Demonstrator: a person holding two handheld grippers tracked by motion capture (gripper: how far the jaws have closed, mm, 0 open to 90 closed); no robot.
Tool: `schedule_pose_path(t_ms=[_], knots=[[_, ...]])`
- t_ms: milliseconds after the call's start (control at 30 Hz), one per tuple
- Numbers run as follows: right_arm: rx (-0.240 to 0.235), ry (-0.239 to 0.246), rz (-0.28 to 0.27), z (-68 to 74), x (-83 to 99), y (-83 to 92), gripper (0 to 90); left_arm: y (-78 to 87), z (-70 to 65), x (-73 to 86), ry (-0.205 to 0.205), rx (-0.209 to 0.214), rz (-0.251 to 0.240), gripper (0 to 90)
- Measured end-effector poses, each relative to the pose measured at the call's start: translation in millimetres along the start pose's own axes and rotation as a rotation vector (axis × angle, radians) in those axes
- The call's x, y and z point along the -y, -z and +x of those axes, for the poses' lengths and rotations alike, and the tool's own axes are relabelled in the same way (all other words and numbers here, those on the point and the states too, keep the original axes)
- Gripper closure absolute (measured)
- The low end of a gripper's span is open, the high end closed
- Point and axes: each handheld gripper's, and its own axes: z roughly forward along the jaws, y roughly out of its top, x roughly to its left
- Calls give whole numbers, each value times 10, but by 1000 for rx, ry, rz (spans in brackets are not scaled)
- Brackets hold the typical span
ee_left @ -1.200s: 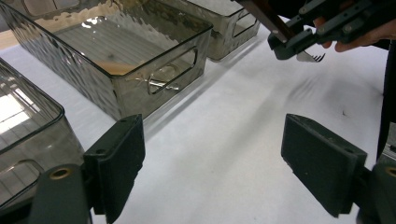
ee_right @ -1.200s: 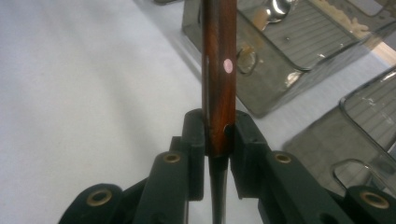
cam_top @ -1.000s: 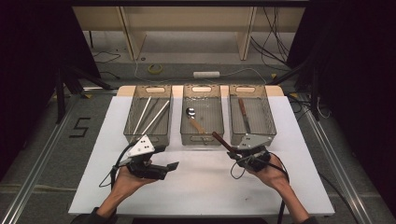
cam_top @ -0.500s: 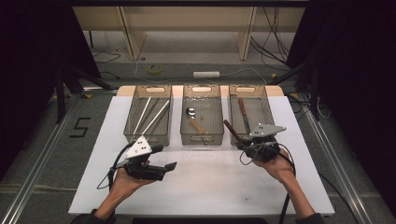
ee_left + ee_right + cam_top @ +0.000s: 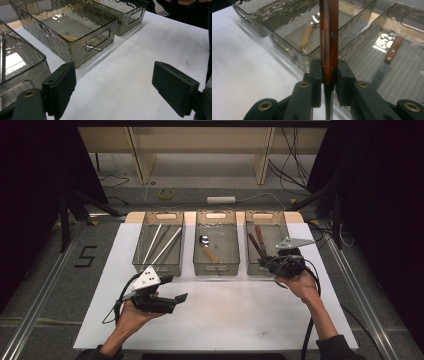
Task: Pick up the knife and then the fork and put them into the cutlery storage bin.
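- Right gripper (image 5: 329, 75): jaws clamped on a wooden-handled knife (image 5: 328, 37), its handle rising between the pads, above the right bin (image 5: 266, 218).
- Left gripper (image 5: 113, 87): jaws wide apart, nothing between them.

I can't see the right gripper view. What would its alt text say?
Two black jaws of the right gripper are shut on a wooden-handled knife that points up and away. Beyond it stand clear bins on a white table: the middle bin holds a spoon, the right bin another knife.
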Motion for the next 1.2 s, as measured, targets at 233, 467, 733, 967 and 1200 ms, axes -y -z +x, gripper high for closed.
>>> schedule_pose_path(t_ms=[233, 467, 733, 967, 1200], knots=[[10, -31, -6, -98, -103, -11, 778, 6, -6, -2, 2, 1, -6, 189], [27, -50, 4, -207, -191, -64, 778, -1, -2, 1, 3, 2, -3, 189], [43, -83, 14, -325, -278, -148, 778, -1, -4, 1, 2, 1, -4, 188], [59, -101, 19, -406, -371, -212, 777, 2, -6, -2, -1, 3, -5, 187], [82, -118, 25, -480, -444, -273, 778, 0, -11, -2, -3, 3, -5, 187]])
